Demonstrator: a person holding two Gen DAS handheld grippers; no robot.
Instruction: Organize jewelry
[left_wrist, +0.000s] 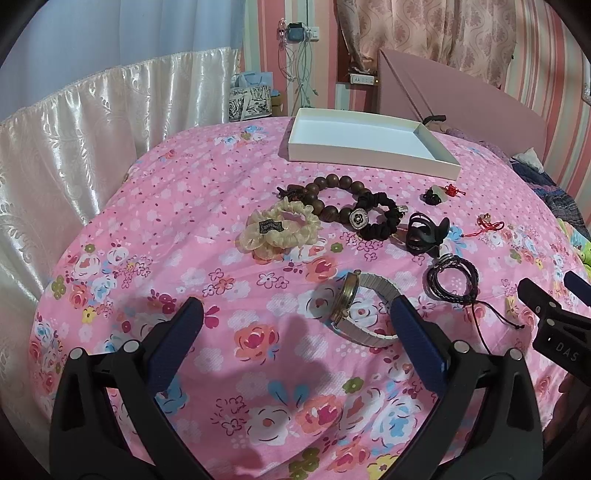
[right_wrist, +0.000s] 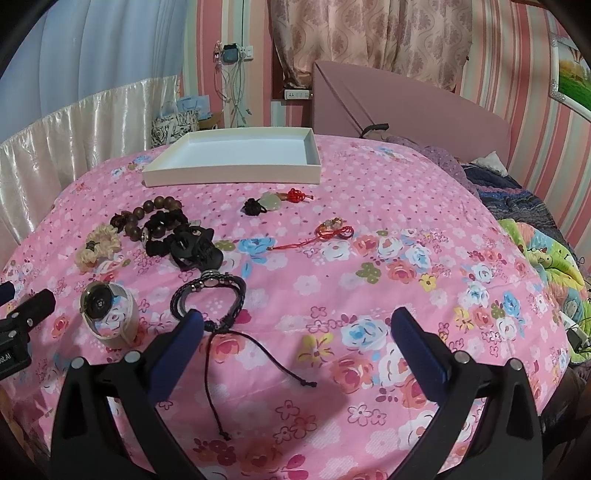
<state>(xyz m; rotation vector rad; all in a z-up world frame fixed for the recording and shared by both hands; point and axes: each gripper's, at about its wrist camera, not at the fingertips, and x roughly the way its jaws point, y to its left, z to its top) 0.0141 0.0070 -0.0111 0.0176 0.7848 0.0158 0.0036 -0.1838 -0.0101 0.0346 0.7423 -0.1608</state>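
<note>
Jewelry lies scattered on the pink floral bedspread (left_wrist: 184, 229) in front of us, and a shallow white tray (right_wrist: 229, 179) sits empty at the far side of the bed. Our left tool (left_wrist: 295, 321) hangs spread wide and gripping nothing, just above the cloth; its right finger (left_wrist: 417, 332) is just beside the metal-band watch (left_wrist: 364, 314), which stands on its edge, though we cannot tell whether they touch. Our right tool (right_wrist: 295, 328) is likewise spread wide with nothing between its fingers, and its left finger (right_wrist: 181, 343) overlaps the near edge of the dark braided cord bracelet (right_wrist: 210, 295), whose loose cords trail toward us across the bedspread.

Farther off, a cream scrunchie (left_wrist: 284, 225), a wooden bead bracelet (left_wrist: 332, 199) and a black scrunchie (left_wrist: 376, 216) with a flower charm lie bunched together, touching one another. A black hair claw (left_wrist: 424, 236) sits just to their right. Near the tray lies a pale stone pendant (right_wrist: 269, 201) with a red knot, and well apart from the bunch a red string charm (right_wrist: 328, 232) with small beads.
</note>
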